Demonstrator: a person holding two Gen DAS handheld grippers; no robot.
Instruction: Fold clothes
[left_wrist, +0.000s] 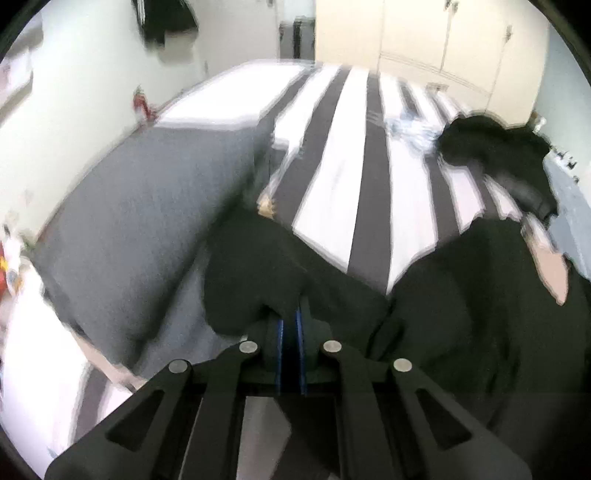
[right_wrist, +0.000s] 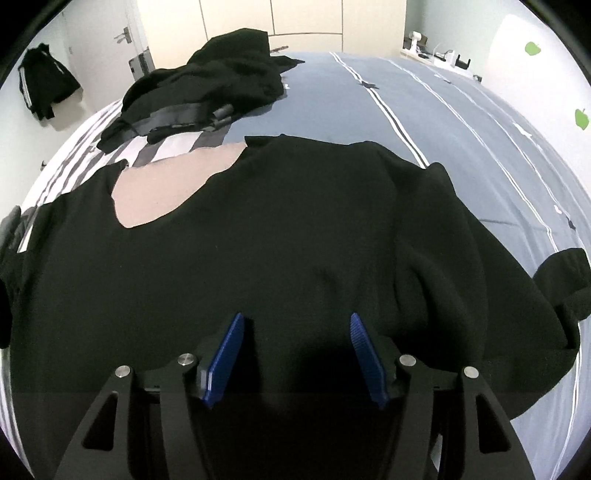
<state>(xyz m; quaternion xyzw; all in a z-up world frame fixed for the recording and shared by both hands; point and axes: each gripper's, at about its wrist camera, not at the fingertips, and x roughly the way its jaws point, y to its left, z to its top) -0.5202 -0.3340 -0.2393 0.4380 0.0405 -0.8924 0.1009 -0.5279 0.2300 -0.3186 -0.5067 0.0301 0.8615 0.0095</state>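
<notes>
The left gripper pointed steeply downward with its two blue-padded fingers drawn nearly together, black cloth pinched in the narrow slit between them and bunched over the fingertips. Its black linkage arms fanned out toward the camera. The right gripper also tilted steeply down, its jaws spread apart; the blue ribbed pads stood clear of each other with nothing clamped between them.

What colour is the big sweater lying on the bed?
Black sweater; clearest in the right wrist view.
</notes>
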